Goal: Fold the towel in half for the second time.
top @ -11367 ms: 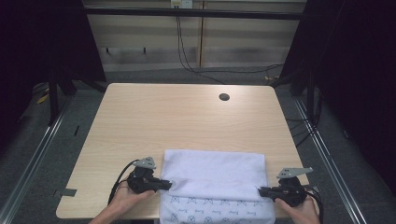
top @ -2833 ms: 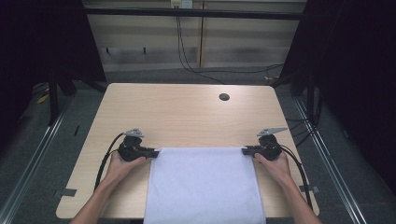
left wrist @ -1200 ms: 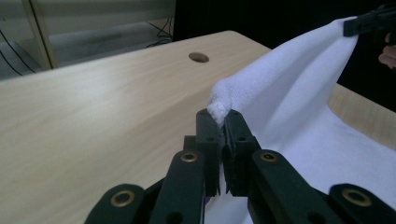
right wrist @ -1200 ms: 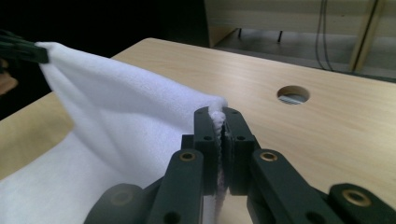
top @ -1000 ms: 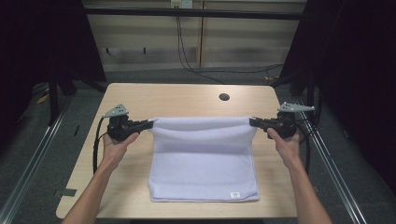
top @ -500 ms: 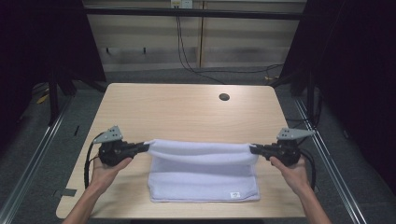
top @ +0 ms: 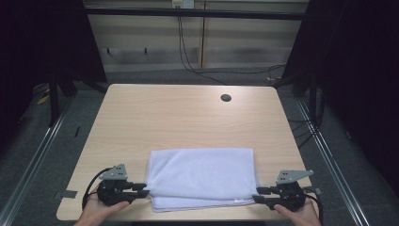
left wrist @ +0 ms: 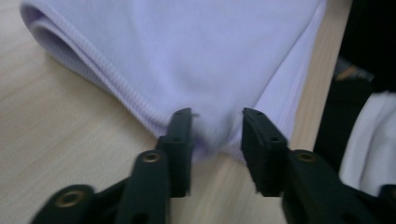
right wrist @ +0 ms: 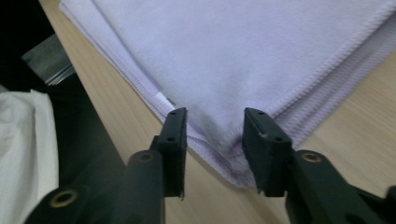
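2 hands low, grippers [top: 145,189] [top: 256,194] level, flanking towel [top: 202,176].

A pale lilac towel [top: 202,176] lies folded flat, layered, along the worktop's [top: 188,122] near edge, roughly centred.

A folded towel [top: 202,176] lies on the table [top: 179,122], toward the near edge and about midway between the table's left and right sides. Its near edge runs close along the table's near edge. The left tongs [top: 141,190] sit at the towel's near left corner, the right tongs [top: 258,195] at its near right corner, each with that corner between the parted jaws. A round hole [top: 226,98] sits in the table far behind the towel, right of centre.
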Motion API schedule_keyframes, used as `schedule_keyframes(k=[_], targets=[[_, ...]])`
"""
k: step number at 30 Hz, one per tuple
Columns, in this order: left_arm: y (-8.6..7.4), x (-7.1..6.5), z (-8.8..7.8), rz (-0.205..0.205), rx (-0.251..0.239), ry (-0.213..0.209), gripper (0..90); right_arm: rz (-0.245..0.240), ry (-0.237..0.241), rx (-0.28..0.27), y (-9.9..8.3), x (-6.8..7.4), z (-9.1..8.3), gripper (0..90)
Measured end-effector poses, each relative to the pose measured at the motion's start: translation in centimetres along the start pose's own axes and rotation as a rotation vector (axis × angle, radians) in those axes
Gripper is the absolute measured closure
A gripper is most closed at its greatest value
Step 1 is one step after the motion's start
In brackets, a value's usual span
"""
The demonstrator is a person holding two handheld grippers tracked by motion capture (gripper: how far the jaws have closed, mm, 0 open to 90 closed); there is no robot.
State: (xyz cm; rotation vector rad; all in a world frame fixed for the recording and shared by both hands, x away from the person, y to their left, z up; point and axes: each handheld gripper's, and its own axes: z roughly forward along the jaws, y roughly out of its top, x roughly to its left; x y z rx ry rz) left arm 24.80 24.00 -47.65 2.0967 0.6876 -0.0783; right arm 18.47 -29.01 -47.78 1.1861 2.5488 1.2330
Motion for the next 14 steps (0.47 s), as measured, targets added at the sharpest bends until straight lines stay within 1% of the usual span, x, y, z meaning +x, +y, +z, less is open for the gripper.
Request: schedule_keyframes(k=[1,2,3,4,5,6,7,8,10,11,12,13,14], targets=[[0.1,0.0,-0.2,-0.005,-0.024,0.013,59.9,0.007,-0.025,-0.031,0.0,-0.1,-0.3,54.3],[0.5,0.1,-0.4,-0.009,-0.055,0.048,56.4,0.015,-0.042,-0.064,0.1,-0.3,-0.6,52.9],[0.8,0.3,-0.5,-0.018,-0.078,0.068,51.0,0.032,-0.062,-0.119,0.4,-0.7,-1.2,51.9],[1.2,0.7,-0.6,-0.024,-0.105,0.099,48.7,0.041,-0.081,-0.154,0.8,-1.1,-1.5,50.9],[1.5,1.1,-0.6,-0.028,-0.126,0.116,48.7,0.052,-0.116,-0.193,1.5,-1.7,-1.8,48.4],[2.0,1.6,-0.6,-0.042,-0.141,0.155,48.2,0.056,-0.136,-0.213,1.9,-2.1,-1.9,47.1],[2.3,2.1,-0.5,-0.069,-0.170,0.180,46.8,0.068,-0.152,-0.242,2.5,-2.5,-2.0,46.6],[2.5,2.7,-0.4,-0.087,-0.203,0.173,44.9,0.074,-0.160,-0.278,2.9,-3.0,-2.0,45.8],[2.5,3.5,-0.4,-0.089,-0.231,0.210,45.1,0.083,-0.205,-0.342,3.3,-3.7,-1.9,43.2],[2.4,3.8,-0.4,-0.098,-0.234,0.196,43.0,0.108,-0.196,-0.373,3.2,-4.1,-1.8,42.0],[2.2,4.0,-0.4,-0.101,-0.229,0.182,41.7,0.123,-0.179,-0.375,3.0,-4.3,-1.6,40.8],[2.2,4.0,-0.4,-0.129,-0.232,0.194,41.9,0.110,-0.185,-0.358,2.8,-4.4,-1.4,40.0],[2.2,3.9,-0.4,-0.158,-0.242,0.192,40.9,0.106,-0.209,-0.338,2.5,-4.3,-1.2,38.4]])
